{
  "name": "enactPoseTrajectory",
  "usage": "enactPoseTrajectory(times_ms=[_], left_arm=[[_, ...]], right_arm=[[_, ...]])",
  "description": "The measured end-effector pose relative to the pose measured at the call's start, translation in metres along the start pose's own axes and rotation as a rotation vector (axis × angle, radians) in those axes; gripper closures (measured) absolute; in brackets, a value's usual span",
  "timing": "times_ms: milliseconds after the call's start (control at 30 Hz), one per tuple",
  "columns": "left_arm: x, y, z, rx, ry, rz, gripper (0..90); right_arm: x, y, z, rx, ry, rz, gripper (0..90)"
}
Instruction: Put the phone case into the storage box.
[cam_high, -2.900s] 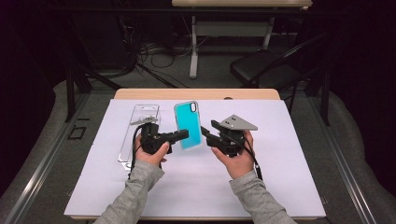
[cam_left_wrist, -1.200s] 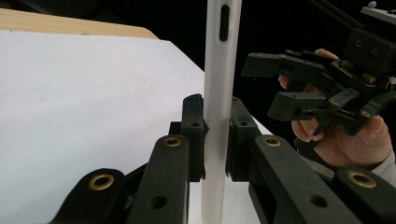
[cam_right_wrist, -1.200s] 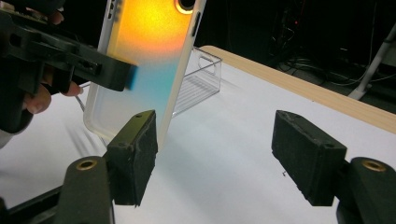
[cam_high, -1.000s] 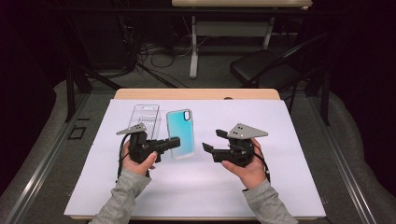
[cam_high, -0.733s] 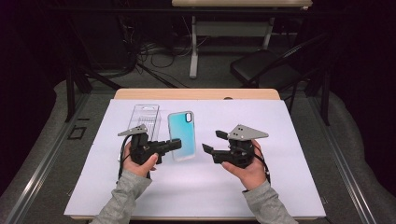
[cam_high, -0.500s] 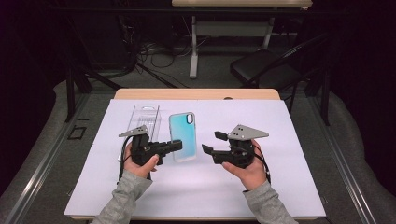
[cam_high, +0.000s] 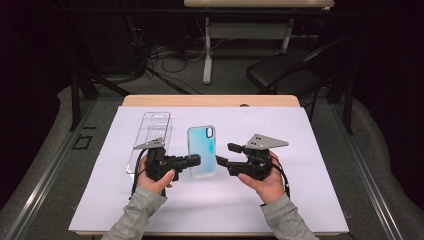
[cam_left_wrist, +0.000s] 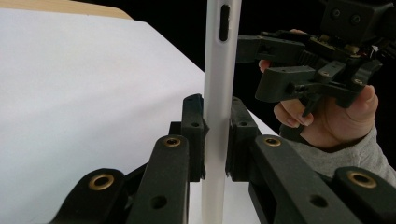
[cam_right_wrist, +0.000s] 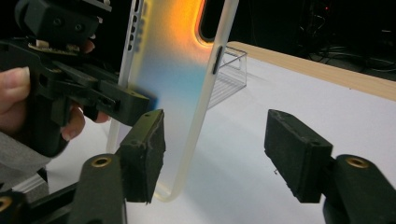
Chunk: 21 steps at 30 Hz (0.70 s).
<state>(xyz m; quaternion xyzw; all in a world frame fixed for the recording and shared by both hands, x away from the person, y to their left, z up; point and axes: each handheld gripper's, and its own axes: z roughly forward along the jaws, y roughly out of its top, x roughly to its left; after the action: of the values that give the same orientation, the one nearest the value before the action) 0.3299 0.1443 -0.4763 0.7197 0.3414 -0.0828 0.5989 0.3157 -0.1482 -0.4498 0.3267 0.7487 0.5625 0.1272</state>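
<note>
Teal phone case (cam_high: 202, 150) in left gripper (cam_high: 192, 161); no legible print.

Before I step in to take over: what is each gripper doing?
Left gripper: shut on the phone case.
Right gripper: open, jaws just been closing, beside the case's edge.

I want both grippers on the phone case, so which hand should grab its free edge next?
Probably right: the right gripper is open with the case edge between its jaws, which have just been closing. The left gripper already clamps the other edge.
</note>
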Motion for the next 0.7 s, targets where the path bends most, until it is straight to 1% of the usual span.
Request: enactPoseTrajectory(times_ms=[100,400,533,700], left_arm=[[-0.0012,-0.0009,0.0017,0.006,-0.005,0.000,81.2],[-0.0034,-0.0028,0.0044,0.011,-0.012,0.003,81.2],[-0.0036,-0.0030,0.0046,0.010,-0.016,0.006,81.2],[-0.0035,-0.0036,0.0049,0.013,-0.016,0.005,81.2]], right_arm=[[-0.0003,-0.0003,-0.0008,-0.002,0.007,0.013,41.8],[-0.0022,-0.0008,-0.0020,-0.008,0.029,0.039,42.8],[-0.0018,-0.0006,-0.0027,0.001,0.028,0.041,43.8],[-0.0030,-0.0005,-0.0036,0.013,0.034,0.059,46.0]])
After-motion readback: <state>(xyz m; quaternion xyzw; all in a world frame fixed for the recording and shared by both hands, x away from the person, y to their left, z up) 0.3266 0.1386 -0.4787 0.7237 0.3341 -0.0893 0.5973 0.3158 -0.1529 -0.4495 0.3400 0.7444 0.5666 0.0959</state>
